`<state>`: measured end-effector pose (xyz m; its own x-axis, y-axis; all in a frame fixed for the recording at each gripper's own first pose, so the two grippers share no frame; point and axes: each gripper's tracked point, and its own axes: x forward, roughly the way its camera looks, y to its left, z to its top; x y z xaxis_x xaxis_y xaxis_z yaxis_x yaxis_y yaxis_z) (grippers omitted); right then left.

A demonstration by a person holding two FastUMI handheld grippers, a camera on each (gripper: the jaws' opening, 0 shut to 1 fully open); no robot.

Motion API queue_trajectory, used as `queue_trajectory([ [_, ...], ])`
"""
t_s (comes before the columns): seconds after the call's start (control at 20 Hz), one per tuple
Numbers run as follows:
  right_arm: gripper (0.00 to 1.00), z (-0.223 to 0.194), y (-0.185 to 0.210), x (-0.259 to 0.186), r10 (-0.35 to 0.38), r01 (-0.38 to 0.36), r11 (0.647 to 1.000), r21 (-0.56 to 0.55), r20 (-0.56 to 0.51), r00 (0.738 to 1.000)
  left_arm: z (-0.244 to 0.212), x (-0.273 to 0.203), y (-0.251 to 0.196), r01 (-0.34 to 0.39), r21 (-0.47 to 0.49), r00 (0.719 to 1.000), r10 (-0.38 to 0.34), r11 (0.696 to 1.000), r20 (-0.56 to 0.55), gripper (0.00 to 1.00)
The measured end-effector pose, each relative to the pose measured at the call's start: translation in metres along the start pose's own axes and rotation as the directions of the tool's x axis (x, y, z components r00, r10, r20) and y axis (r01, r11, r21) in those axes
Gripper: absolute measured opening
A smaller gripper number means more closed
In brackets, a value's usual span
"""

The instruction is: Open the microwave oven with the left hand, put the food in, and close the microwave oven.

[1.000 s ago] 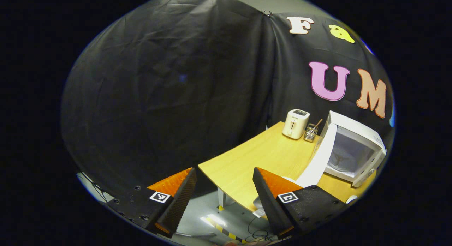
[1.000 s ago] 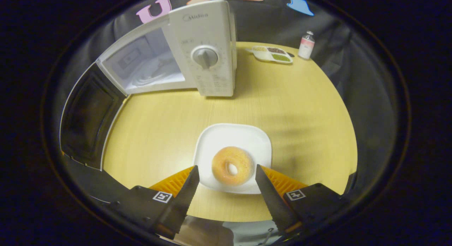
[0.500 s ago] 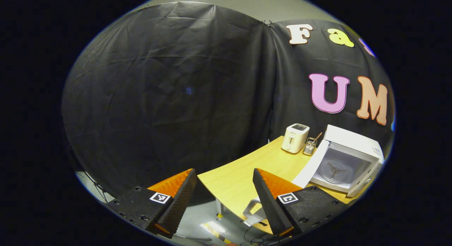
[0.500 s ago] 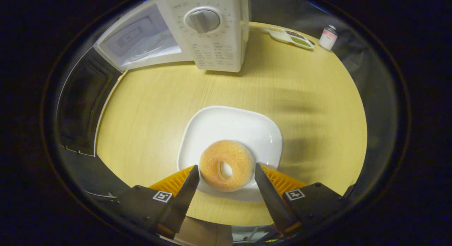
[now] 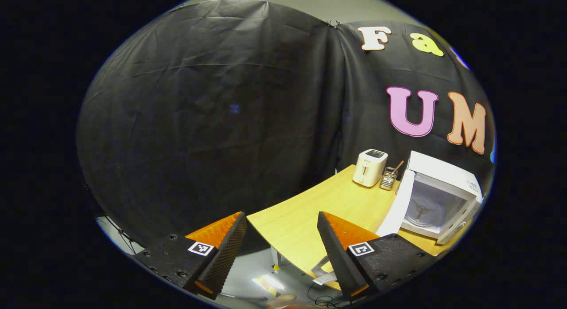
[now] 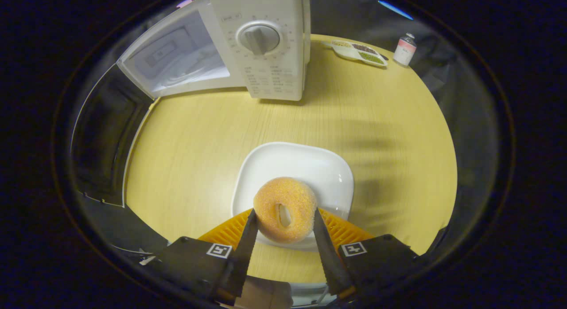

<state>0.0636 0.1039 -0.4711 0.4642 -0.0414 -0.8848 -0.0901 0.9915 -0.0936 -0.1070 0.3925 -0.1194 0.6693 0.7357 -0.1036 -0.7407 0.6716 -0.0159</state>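
Note:
A sugared doughnut (image 6: 285,209) sits tilted over the near edge of a white plate (image 6: 305,162) on the wooden table. My right gripper (image 6: 284,213) is shut on the doughnut, one finger pressing each side. Beyond the plate stands the white microwave (image 6: 266,47), its door (image 6: 104,145) swung wide open to the left and its cavity (image 6: 181,60) showing. In the left gripper view my left gripper (image 5: 281,216) is open and holds nothing, off the table's near left corner. The open microwave (image 5: 438,189) lies far to its right.
A white toaster (image 5: 370,167) and a wire utensil holder (image 5: 390,178) stand at the table's back beside the microwave. A divided dish (image 6: 359,52) and a small bottle (image 6: 404,48) sit at the far right of the table (image 6: 390,136).
My right gripper moved down around the doughnut and its fingers closed onto it, tipping the doughnut up on edge. My left gripper only swayed slightly and stayed open.

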Motion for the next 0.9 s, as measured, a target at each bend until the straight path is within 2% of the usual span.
queue_trajectory([
  [0.05,0.69,0.002,0.005,-0.004,-0.003,0.003,1.0,0.01,0.018,1.0,-0.001,0.005,-0.001,0.019,0.002,1.0,-0.019,1.0,-0.007,0.95],
  [0.1,0.69,0.004,0.013,-0.008,-0.004,0.003,1.0,0.024,0.035,0.999,-0.002,0.01,-0.005,0.043,0.005,0.999,-0.043,0.999,-0.015,0.9],
  [0.15,0.69,0.005,0.022,-0.012,0.001,-0.003,0.999,0.038,0.049,0.999,-0.004,0.017,-0.007,0.063,0.01,0.998,-0.062,0.998,-0.024,0.95],
  [0.2,0.69,0.006,0.033,-0.017,0.006,-0.01,0.999,0.053,0.064,0.998,-0.006,0.025,-0.009,0.084,0.015,0.996,-0.084,0.996,-0.033,0.91],
  [0.4,0.69,0.018,0.081,-0.031,0.025,-0.037,0.995,0.093,0.131,0.991,-0.015,0.052,-0.02,0.181,0.033,0.981,-0.178,0.983,-0.079,0.95],
  [0.45,0.74,0.022,0.094,-0.032,0.031,-0.047,0.994,0.101,0.151,0.988,-0.017,0.061,-0.024,0.203,0.043,0.976,-0.198,0.978,-0.087,0.91],
  [0.55,0.74,0.032,0.123,-0.033,0.049,-0.073,0.99,0.122,0.188,0.981,-0.02,0.073,-0.031,0.251,0.051,0.964,-0.245,0.967,-0.104,0.95],
  [0.6,0.74,0.036,0.137,-0.033,0.059,-0.088,0.987,0.134,0.203,0.977,-0.021,0.076,-0.035,0.272,0.051,0.958,-0.266,0.961,-0.108,0.91],
  [0.65,0.69,0.042,0.15,-0.034,0.067,-0.1,0.984,0.144,0.217,0.974,-0.023,0.081,-0.037,0.296,0.052,0.951,-0.289,0.954,-0.114,0.95],
  [0.7,0.74,0.048,0.162,-0.033,0.069,-0.108,0.982,0.156,0.237,0.969,-0.025,0.085,-0.038,0.313,0.056,0.945,-0.304,0.948,-0.122,0.95],
  [0.75,0.69,0.056,0.175,-0.032,0.072,-0.118,0.979,0.165,0.257,0.964,-0.026,0.09,-0.038,0.329,0.056,0.938,-0.319,0.943,-0.132,0.95],
  [0.8,0.74,0.064,0.186,-0.032,0.076,-0.128,0.977,0.171,0.281,0.957,-0.027,0.094,-0.04,0.345,0.052,0.931,-0.336,0.937,-0.142,0.95],
  [0.9,0.74,0.084,0.207,-0.03,0.082,-0.147,0.973,0.178,0.331,0.94,-0.032,0.099,-0.043,0.375,0.048,0.917,-0.363,0.926,-0.163,0.95],
])
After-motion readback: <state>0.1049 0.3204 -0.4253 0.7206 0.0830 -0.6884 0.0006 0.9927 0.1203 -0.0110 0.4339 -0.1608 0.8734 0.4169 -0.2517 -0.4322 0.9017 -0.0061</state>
